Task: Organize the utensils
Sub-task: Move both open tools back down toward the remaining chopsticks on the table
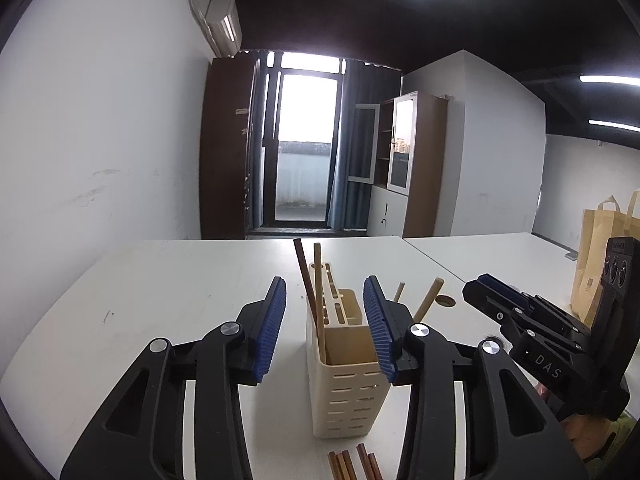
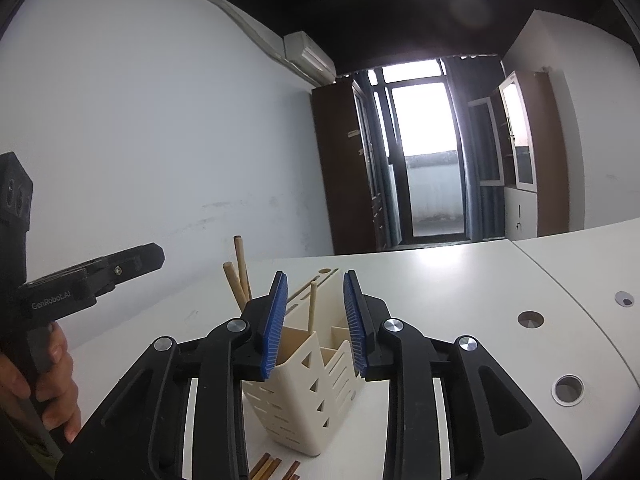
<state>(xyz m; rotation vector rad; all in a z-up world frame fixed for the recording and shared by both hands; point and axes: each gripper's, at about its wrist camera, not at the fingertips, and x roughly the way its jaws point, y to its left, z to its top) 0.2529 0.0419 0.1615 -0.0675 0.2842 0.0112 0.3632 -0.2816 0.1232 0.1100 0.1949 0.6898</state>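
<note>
- Looking along the left gripper [image 1: 325, 322], the left wrist view showed its jaws released, blue pads apart beside the cream holder [image 1: 348, 384] at lower centre, not pressing it. Chopsticks [image 1: 318, 292] stood in the holder; more chopsticks [image 1: 354, 465] lay on the table [image 1: 160, 280] at the bottom edge. The right gripper [image 1: 486, 294] reached in from the right.
- Facing the same holder [image 2: 316, 392] at lower centre, the right wrist view showed the right gripper [image 2: 316, 320] released too, pads flanking the holder's top. The left gripper [image 2: 132, 260], held by a hand [image 2: 52, 376], sat at left.

White table [image 1: 168, 280] — holder [image 1: 348, 392], chopsticks [image 1: 354, 465]
</note>
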